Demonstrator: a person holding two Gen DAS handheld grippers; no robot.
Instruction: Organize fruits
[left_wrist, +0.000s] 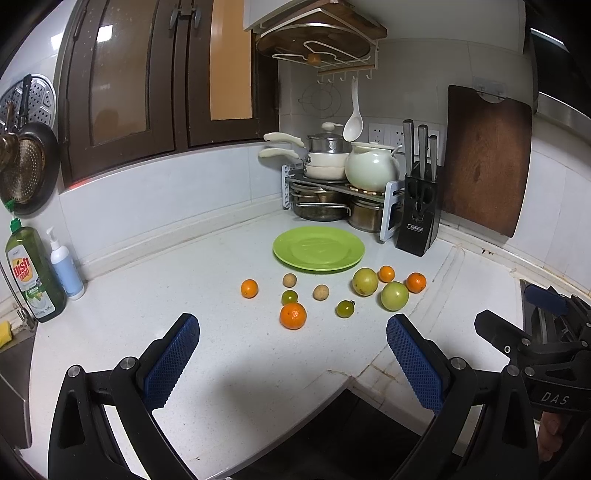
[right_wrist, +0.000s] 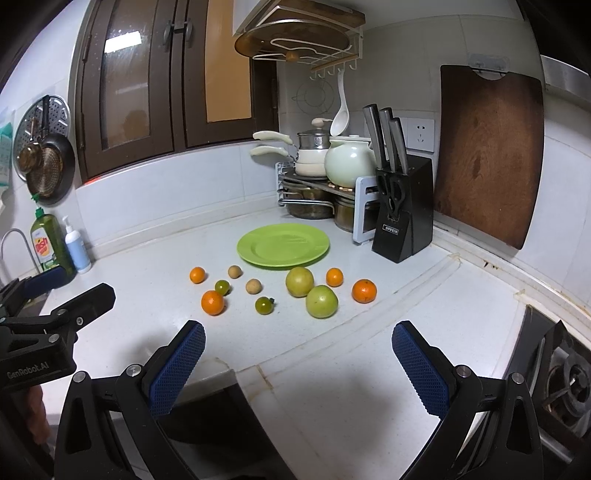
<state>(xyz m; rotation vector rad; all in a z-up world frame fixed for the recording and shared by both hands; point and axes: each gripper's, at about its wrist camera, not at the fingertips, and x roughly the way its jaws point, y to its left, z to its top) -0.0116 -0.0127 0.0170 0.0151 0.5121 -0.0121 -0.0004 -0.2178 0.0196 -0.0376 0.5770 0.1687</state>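
One green plate (left_wrist: 318, 249); four oranges (left_wrist: 293, 315), two green apples (left_wrist: 394, 296), two green tomatoes (left_wrist: 345, 308), two longans (left_wrist: 320, 292)

Ahead of me a green plate (left_wrist: 318, 249) lies flat and bare on the white worktop (left_wrist: 184, 295). Just before it sit scattered fruits: four oranges (left_wrist: 293, 315), two yellow-green apples (left_wrist: 394, 295), two green tomatoes (left_wrist: 345, 308), two tan longans (left_wrist: 320, 292).

the right gripper (right_wrist: 298, 338) hangs above the white speckled stone table (right_wrist: 369, 332), its blue-padded fingers (right_wrist: 177, 363) spread wide with nothing between them. ahead, a round lime-green plastic plate (right_wrist: 283, 244) lies bare. in front of it oranges, green tomatoes and small tan fruits lie scattered; the two large yellow-green round fruits (right_wrist: 310, 291) touch. the left gripper (right_wrist: 55, 291) shows at the left edge.
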